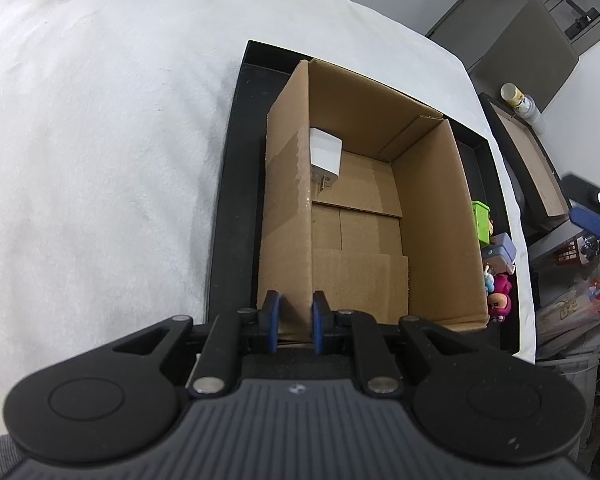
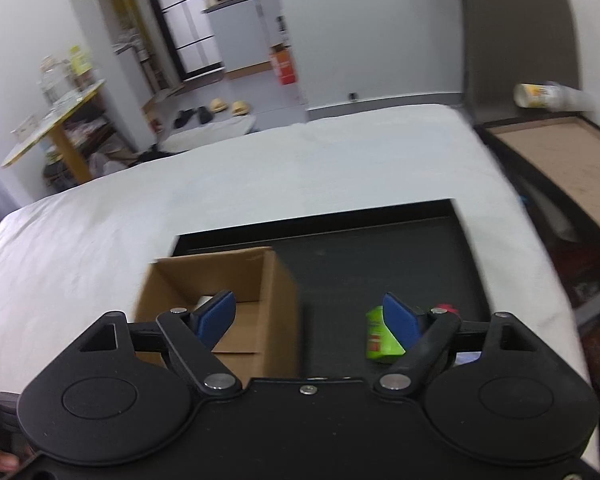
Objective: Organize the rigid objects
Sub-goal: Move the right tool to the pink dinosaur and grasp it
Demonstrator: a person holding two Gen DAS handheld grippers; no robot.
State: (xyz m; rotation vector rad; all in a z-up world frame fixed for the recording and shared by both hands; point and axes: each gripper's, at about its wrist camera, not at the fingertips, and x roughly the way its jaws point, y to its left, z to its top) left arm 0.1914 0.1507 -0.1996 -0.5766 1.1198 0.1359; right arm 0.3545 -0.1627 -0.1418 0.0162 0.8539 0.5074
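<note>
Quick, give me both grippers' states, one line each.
Left gripper: shut on the near wall of the cardboard box.
Right gripper: open, holding nothing, above the black tray.

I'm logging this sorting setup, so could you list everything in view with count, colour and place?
cardboard box: one, brown, open, on the tray.
charger: one, white, inside the box against its left wall.
tray: one, black, on the white cloth.
green box: one, lime, on the tray right of the cardboard box.
small toys: several, pink, blue, grey, along the tray's right edge.
left tongs: blue pads astride the box's left wall.
right tongs: spread wide, empty.
</note>
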